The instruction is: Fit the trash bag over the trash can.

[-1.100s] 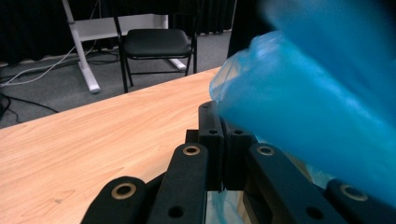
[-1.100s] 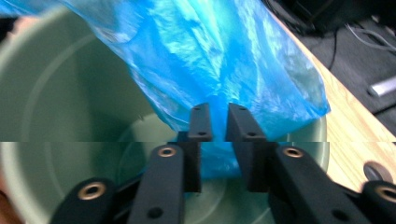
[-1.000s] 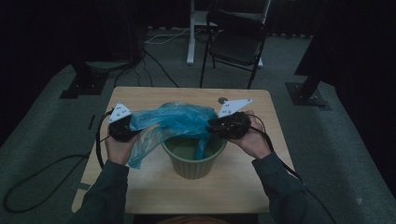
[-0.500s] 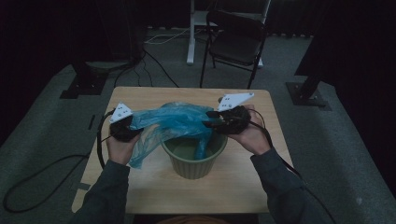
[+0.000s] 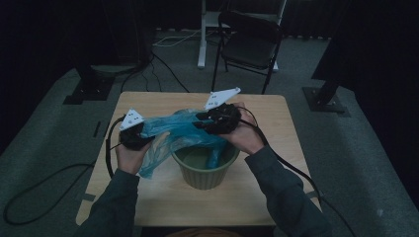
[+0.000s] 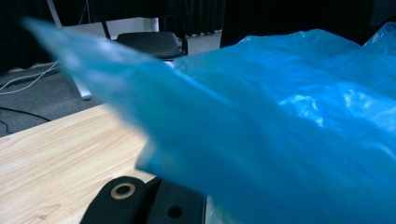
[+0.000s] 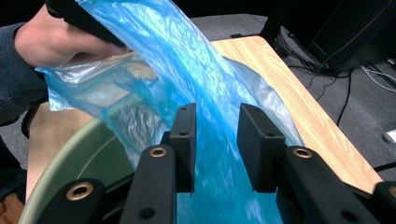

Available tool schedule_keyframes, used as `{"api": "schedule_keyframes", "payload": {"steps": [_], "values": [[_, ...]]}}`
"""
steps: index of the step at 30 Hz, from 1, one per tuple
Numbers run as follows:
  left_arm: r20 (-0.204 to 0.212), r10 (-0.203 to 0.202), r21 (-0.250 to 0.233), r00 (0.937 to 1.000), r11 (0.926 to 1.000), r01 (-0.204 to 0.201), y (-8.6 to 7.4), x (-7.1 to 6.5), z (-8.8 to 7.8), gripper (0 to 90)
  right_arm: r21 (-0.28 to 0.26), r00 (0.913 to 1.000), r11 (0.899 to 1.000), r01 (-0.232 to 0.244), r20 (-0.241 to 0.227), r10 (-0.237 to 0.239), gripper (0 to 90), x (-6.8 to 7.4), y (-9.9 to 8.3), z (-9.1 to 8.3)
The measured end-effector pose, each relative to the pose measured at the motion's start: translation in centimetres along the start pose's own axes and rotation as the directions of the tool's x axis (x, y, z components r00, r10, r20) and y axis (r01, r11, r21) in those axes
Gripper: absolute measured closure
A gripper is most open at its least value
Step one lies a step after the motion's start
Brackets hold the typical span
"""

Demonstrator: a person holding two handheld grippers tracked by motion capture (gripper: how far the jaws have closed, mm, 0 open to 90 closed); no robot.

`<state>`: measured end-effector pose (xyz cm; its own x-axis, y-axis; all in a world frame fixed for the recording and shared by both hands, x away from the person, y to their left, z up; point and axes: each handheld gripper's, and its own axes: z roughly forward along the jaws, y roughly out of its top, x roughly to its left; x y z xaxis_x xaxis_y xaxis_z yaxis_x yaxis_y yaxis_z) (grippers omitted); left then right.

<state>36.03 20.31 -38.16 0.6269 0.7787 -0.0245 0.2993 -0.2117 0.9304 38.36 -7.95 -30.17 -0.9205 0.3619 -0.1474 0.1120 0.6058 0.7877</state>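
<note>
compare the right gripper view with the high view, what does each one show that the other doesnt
Right gripper view alone: the right gripper's jaws apart, the blue bag running between them, pads not pressing it. High view alone: the black chair beyond the table. Both: bag, green bin, and left hand holding the left gripper.

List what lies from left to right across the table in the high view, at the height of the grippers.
Left gripper, shut on the blue plastic bag → the bag, stretched over the green bin → right gripper, jaws just closing with the bag between them → bare table at the right edge.
</note>
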Motion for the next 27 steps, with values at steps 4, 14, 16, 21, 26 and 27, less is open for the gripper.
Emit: {"api": "schedule_keyframes", "payload": {"steps": [4, 14, 16, 21, 26, 27], "values": [[0.009, 0.007, -0.001, 0.9999, 1.0, -0.007, 0.0, -0.2, 0.2, 88.3, 0.017, 1.0, 1.0, 0.002, -0.008, -0.002, 67.1, 0.0, 0.5, 0.8], [0.008, 0.006, 0.0, 1.0, 1.0, -0.006, -0.1, -0.1, 0.1, 88.4, 0.099, 0.9932, 0.993, -0.057, 0.107, 0.046, 90.0, -1.5, 0.4, 2.1], [0.006, 0.005, -0.002, 1.0, 1.0, -0.005, -0.2, 0.0, 0.0, 88.4, 0.096, 0.9906, 0.993, -0.071, 0.124, 0.059, 90.0, -1.7, 0.3, 1.9], [0.0, -0.007, 0.001, 1.0, 1.0, 0.007, -0.4, 0.4, -0.2, 88.4, 0.081, 0.9747, 0.987, -0.137, 0.188, 0.12, 90.0, -3.0, -0.4, 0.9], [-0.008, -0.02, 0.0, 0.9998, 0.9998, 0.02, -0.7, 0.8, -0.5, 88.4, 0.083, 0.9552, 0.975, -0.205, 0.234, 0.181, 90.0, -4.4, -2.2, 0.3], [-0.009, -0.024, -0.001, 0.9997, 0.9997, 0.024, -0.7, 0.9, -0.5, 88.4, 0.084, 0.9518, 0.973, -0.213, 0.243, 0.188, 90.0, -4.5, -2.5, 0.2]]}}
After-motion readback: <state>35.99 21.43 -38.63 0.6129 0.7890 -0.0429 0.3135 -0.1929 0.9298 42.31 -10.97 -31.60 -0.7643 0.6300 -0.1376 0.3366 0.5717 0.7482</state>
